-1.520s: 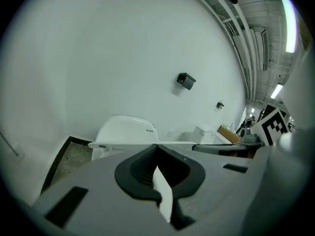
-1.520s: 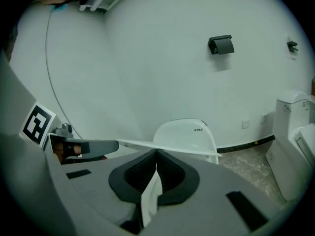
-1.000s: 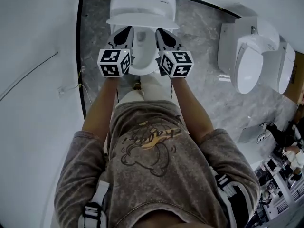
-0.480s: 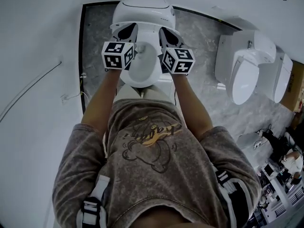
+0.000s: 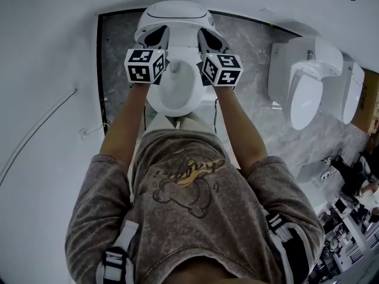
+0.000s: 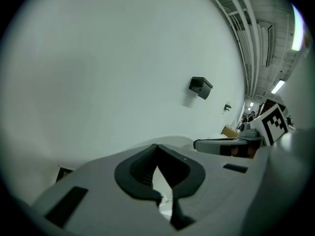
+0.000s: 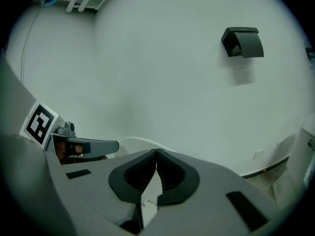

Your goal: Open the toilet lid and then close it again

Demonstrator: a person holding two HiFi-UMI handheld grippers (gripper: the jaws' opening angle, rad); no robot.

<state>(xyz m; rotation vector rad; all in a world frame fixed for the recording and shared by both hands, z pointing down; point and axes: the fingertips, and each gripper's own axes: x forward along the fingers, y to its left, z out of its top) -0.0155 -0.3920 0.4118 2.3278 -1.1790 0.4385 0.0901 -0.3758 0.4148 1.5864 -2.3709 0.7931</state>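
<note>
**Toilet lid (image 5: 175,12) raised, tongs empty**

It stands up at the back of the toilet, with the bowl (image 5: 175,93) open below. The left tongs (image 5: 156,35) and right tongs (image 5: 206,36) hang side by side just before it, each pressed together on nothing.

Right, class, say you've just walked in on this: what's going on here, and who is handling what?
A person stands over a white toilet with a gripper in each hand. The left gripper and the right gripper both have their jaws together and hold nothing. They reach out side by side towards the lid, which is up at the back, so the bowl is open. Whether the tips touch the lid cannot be told.
</note>
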